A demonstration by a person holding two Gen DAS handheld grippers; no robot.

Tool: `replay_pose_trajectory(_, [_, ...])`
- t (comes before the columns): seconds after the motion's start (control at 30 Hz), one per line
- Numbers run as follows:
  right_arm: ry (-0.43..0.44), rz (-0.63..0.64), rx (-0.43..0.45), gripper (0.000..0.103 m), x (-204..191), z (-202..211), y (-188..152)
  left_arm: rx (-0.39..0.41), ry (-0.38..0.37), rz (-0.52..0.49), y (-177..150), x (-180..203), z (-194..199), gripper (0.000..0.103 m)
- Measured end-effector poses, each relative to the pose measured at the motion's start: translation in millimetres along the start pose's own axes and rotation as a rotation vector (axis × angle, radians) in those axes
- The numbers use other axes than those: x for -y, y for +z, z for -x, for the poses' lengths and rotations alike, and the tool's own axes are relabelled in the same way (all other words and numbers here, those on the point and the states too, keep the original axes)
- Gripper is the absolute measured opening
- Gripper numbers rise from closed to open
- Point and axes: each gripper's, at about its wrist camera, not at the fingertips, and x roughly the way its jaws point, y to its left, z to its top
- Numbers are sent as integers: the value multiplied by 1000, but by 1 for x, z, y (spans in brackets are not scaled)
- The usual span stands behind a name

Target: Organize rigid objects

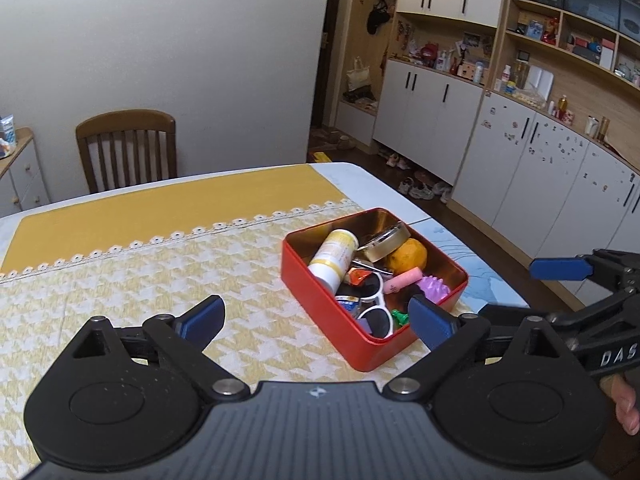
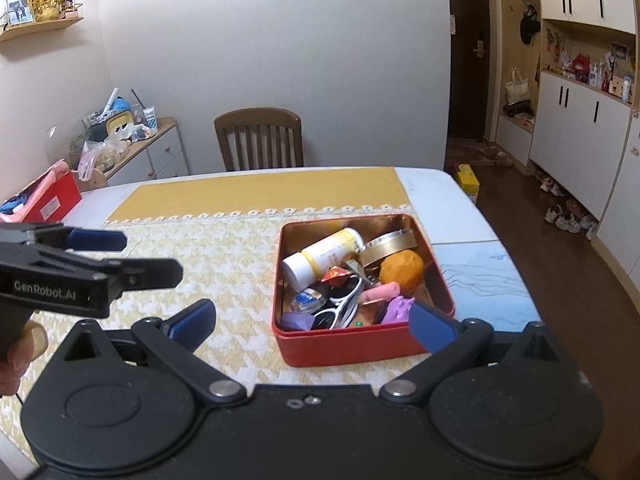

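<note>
A red tin box [image 1: 320, 312] [image 2: 344, 346] stands open on the yellow patterned tablecloth. Inside lie a white and yellow bottle [image 1: 334, 256] [image 2: 324, 256], an orange [image 1: 408, 256] [image 2: 402, 266], a round gold tin [image 1: 386, 242], white sunglasses [image 1: 376, 312] [image 2: 344, 304], a pink tube [image 1: 402, 280] and a purple toy [image 1: 434, 286]. My left gripper [image 1: 318, 320] is open just short of the box's near corner, holding nothing. My right gripper [image 2: 314, 324] is open before the box's front wall, also holding nothing. Each shows in the other's view by a blue pad [image 1: 560, 269] [image 2: 96, 240].
A wooden chair [image 1: 126, 148] [image 2: 260, 138] stands at the table's far side. The table's right edge [image 2: 492, 236] runs close to the box, with floor and white cabinets beyond. A red container [image 2: 52, 200] sits at the far left. A hand [image 1: 626, 404] grips the right tool.
</note>
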Motion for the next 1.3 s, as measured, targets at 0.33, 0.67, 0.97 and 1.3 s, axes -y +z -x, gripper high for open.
replay_pose_trajectory(0.33, [-15, 1, 4, 103, 0, -1, 2, -8, 15, 10, -6, -5, 1, 99])
replay_pose_trajectory(0.67, [7, 18, -26, 103, -11, -10, 1, -8, 41, 8, -9, -15, 1, 99])
replay_pose_trajectory(0.97, [15, 38, -49, 103, -20, -19, 4, -15, 54, 3, -12, -21, 1, 99])
replay_pose_trajectory(1.3, [16, 37, -56, 103, -22, -24, 5, -9, 65, 0, -9, -24, 0, 99])
